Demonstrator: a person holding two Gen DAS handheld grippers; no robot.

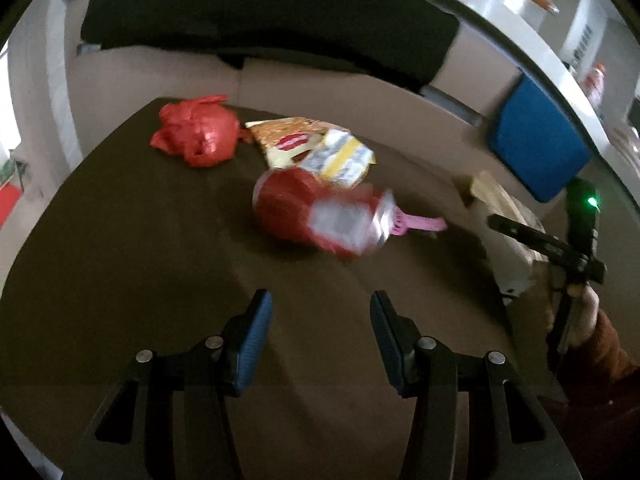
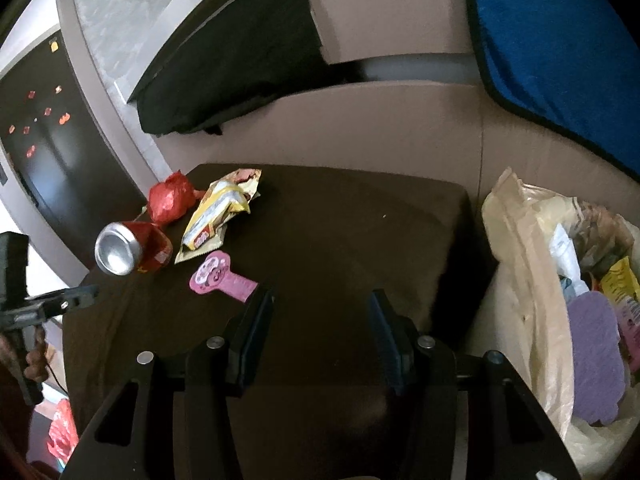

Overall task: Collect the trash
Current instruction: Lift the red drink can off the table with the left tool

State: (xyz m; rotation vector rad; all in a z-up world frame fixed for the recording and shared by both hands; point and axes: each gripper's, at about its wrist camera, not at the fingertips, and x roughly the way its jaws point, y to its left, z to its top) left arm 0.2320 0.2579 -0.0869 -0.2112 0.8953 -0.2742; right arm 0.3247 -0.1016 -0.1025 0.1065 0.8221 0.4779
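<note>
A red soda can lies on its side on the dark brown table. A pink flat toy lies beside it. Yellow snack wrappers and a crumpled red plastic bag lie farther back. My left gripper is open and empty, short of the can. My right gripper is open and empty over the table, right of the pink toy. The right gripper's body also shows in the left wrist view.
A clear plastic trash bag holding several pieces of trash stands right of the table; it also shows in the left wrist view. A beige sofa with a black cushion and a blue cushion is behind.
</note>
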